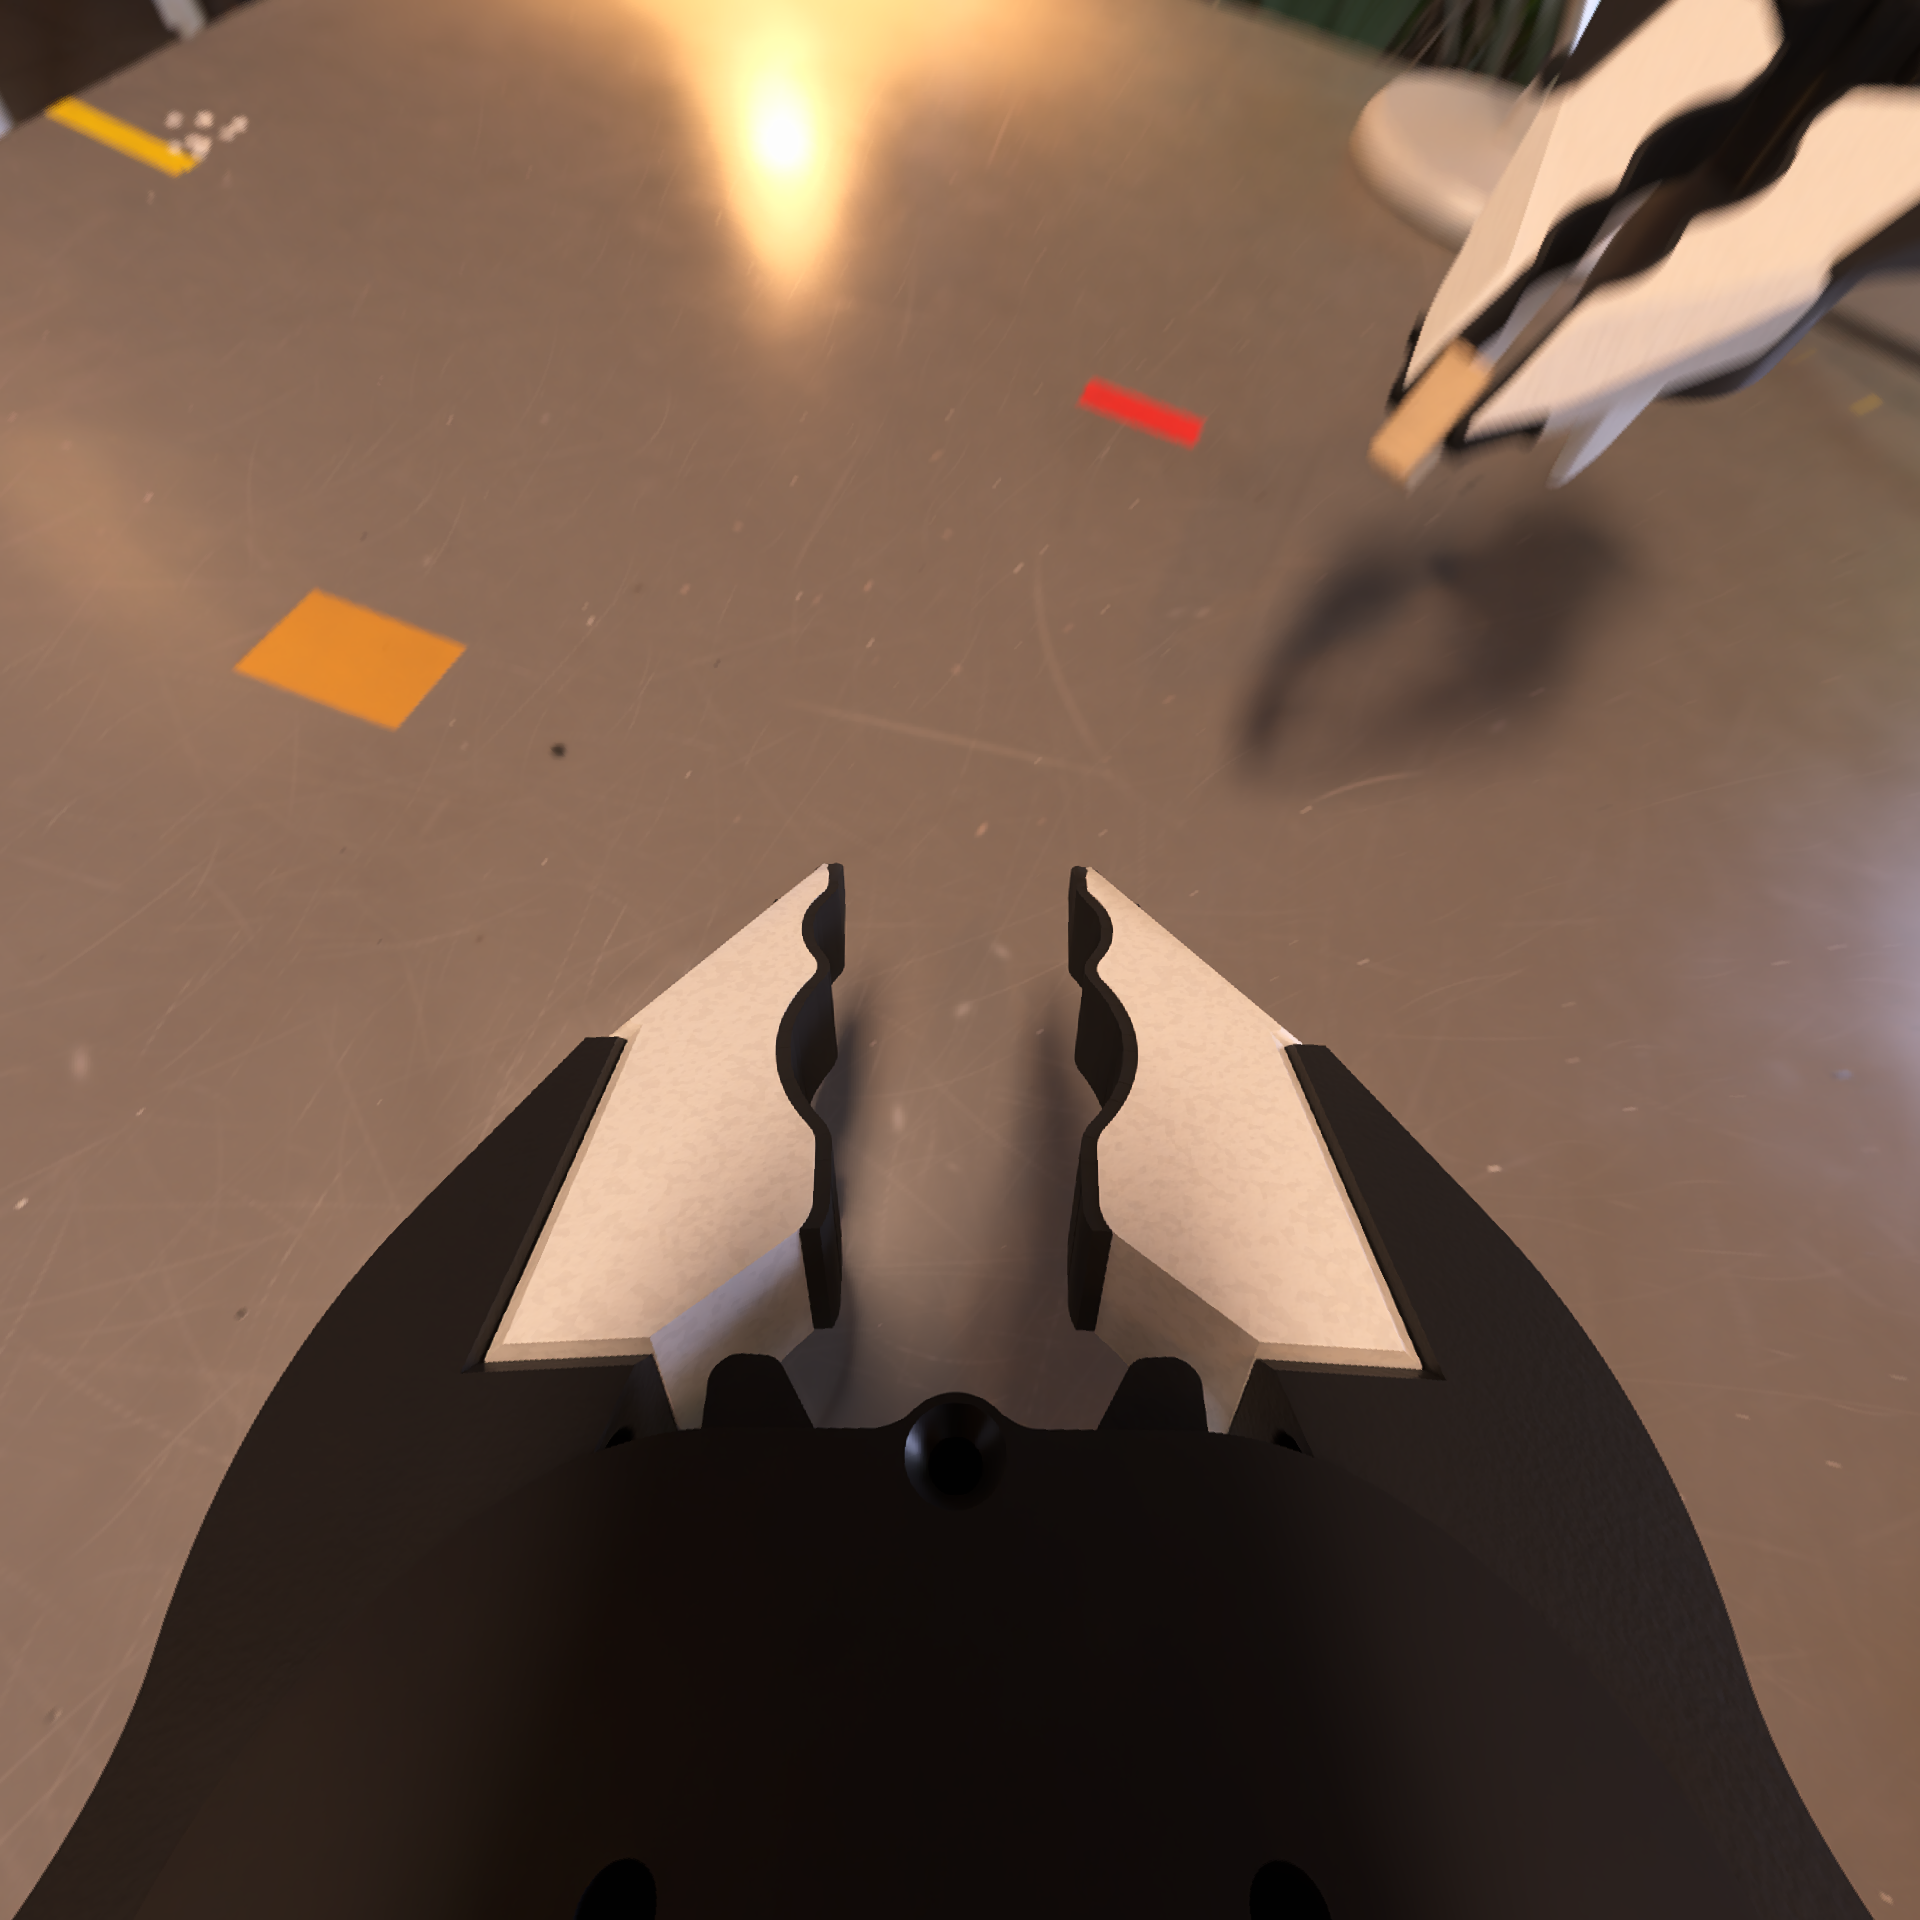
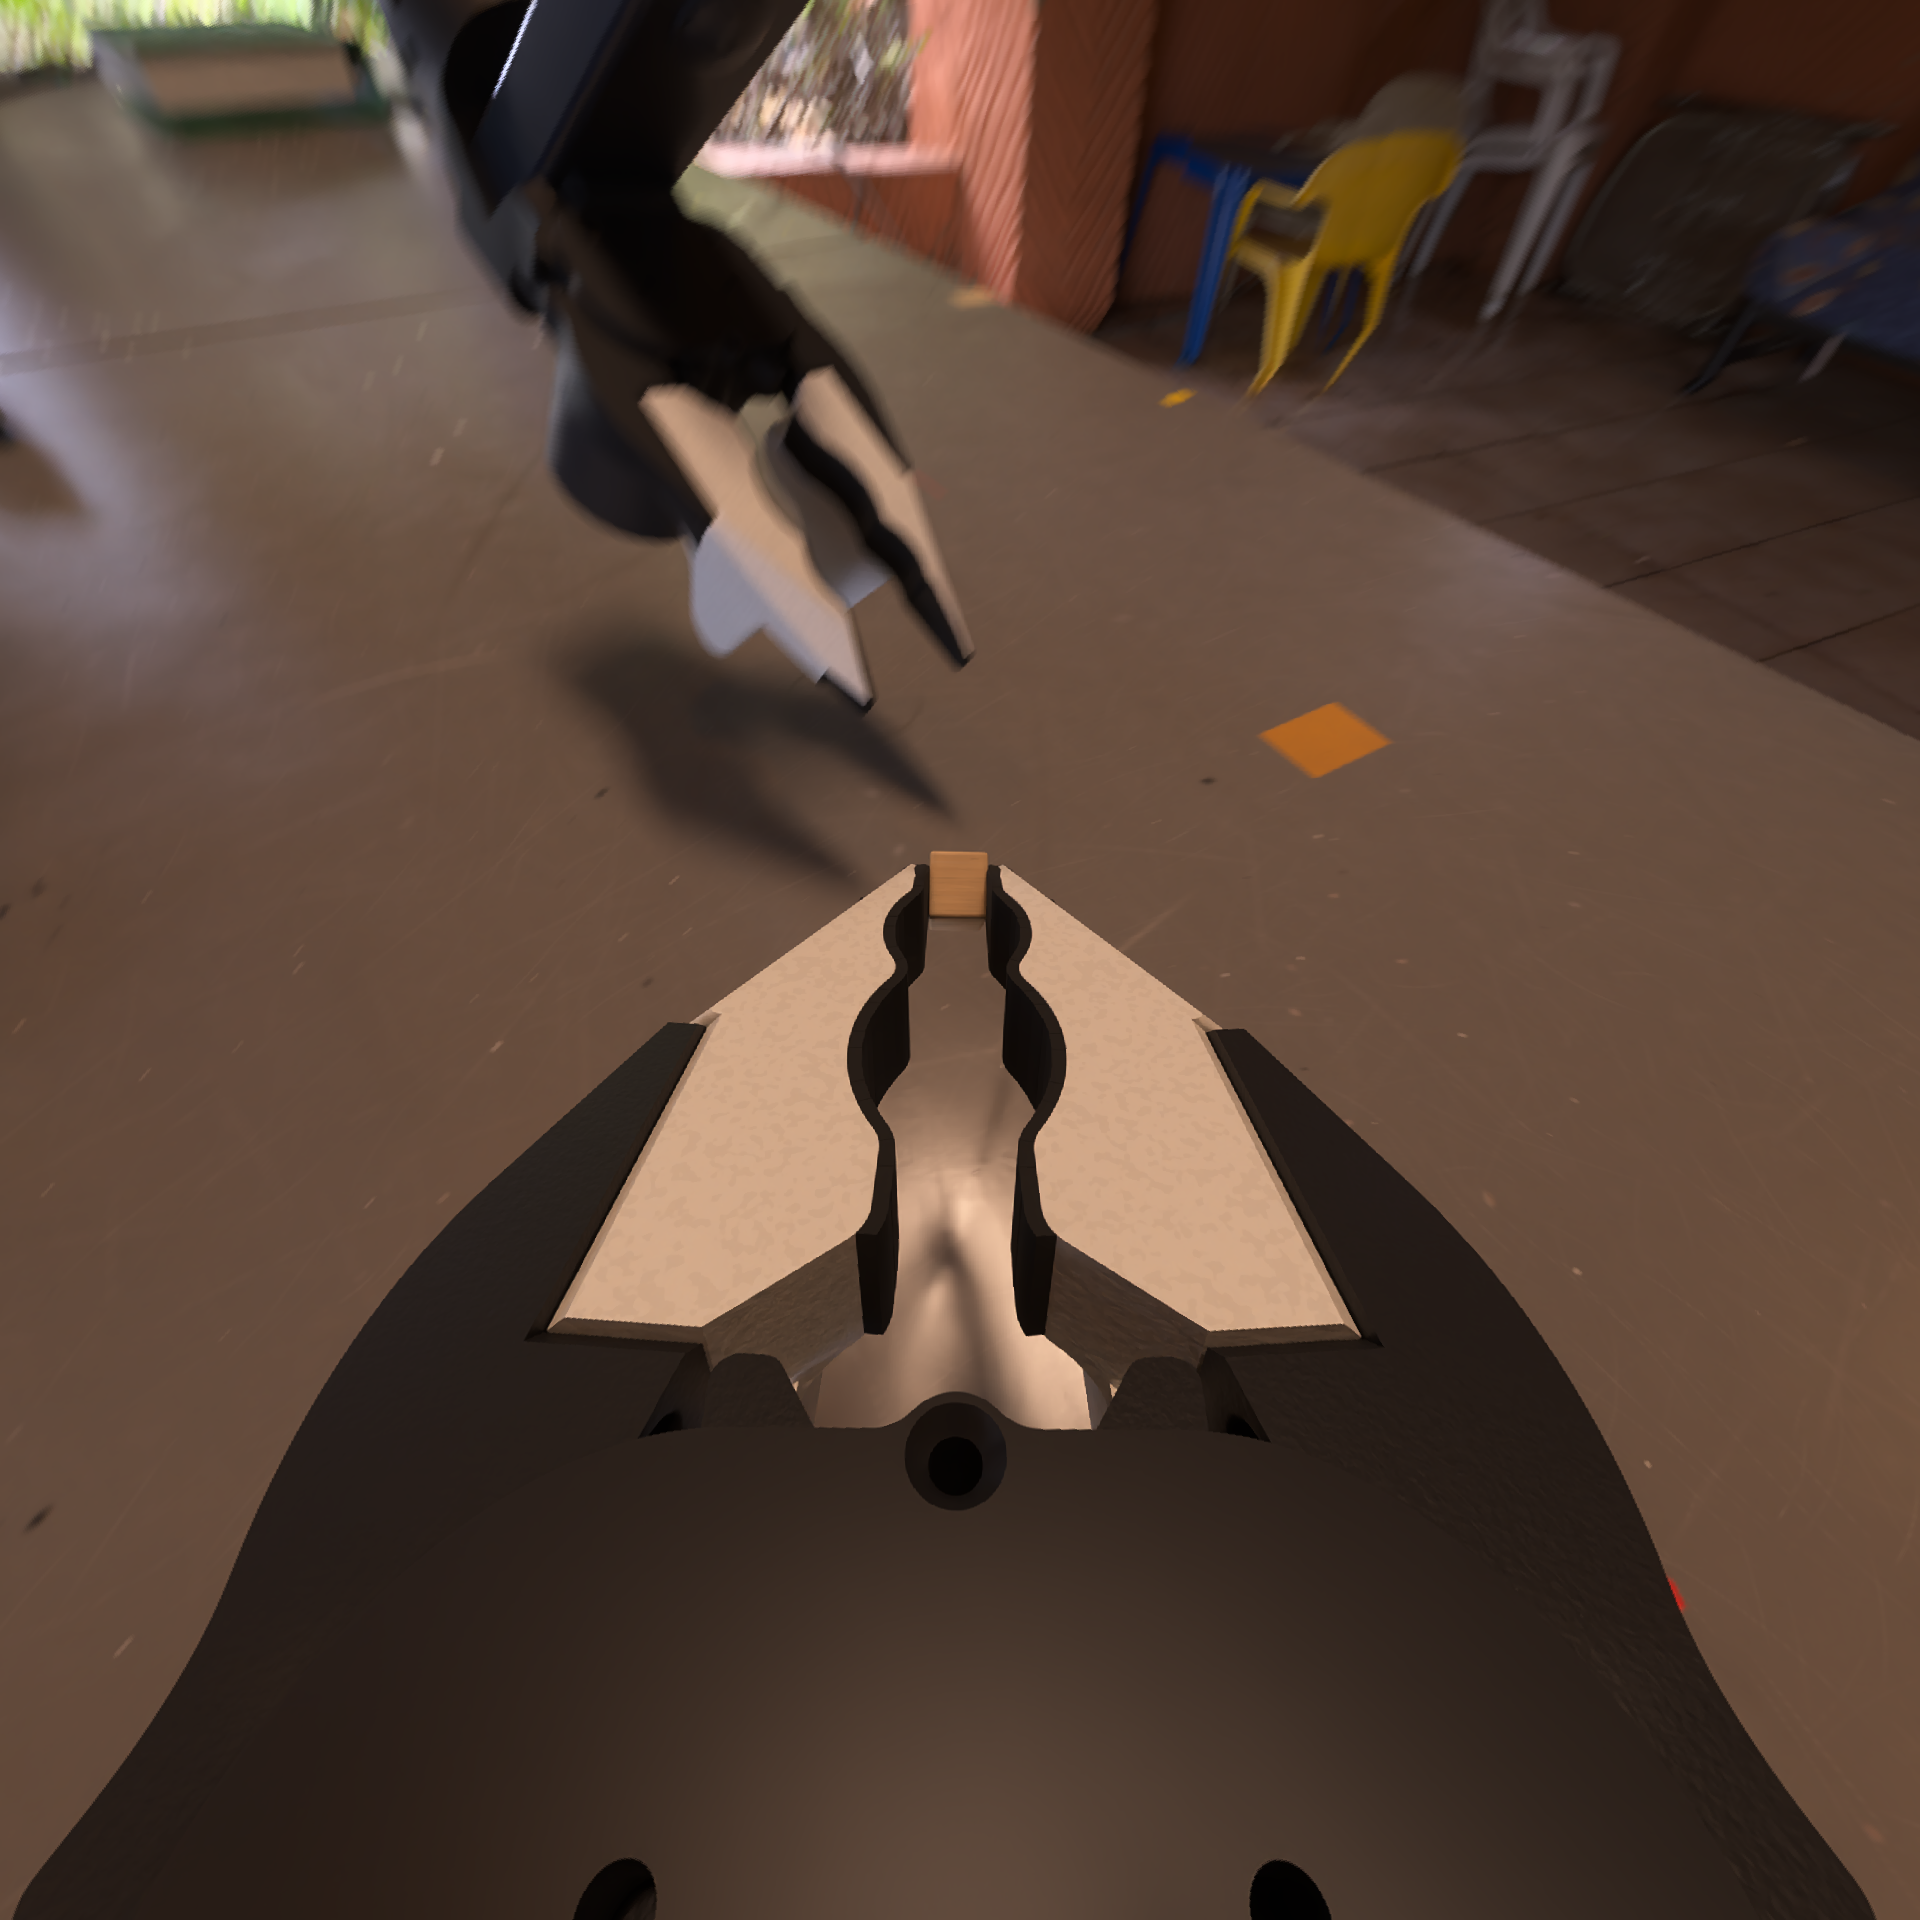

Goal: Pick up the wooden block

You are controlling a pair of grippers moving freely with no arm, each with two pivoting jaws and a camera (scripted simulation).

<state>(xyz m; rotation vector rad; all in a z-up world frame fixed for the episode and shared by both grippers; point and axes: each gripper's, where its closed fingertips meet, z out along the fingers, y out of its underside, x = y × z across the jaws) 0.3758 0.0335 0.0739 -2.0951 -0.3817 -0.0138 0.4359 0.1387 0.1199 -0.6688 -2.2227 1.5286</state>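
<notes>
The wooden block is a small pale cube pinched between the tips of my right gripper, which is shut on it and holds it above the grey-brown surface. In the left wrist view the same block shows at the upper right in the right gripper's tips, raised over its shadow. My left gripper is open and empty, low over the surface. It also shows in the right wrist view, ahead and to the left, apart from the block.
An orange square patch, a red strip and a yellow strip mark the surface. A white round base stands at the far right. Chairs and a brick wall lie beyond the surface.
</notes>
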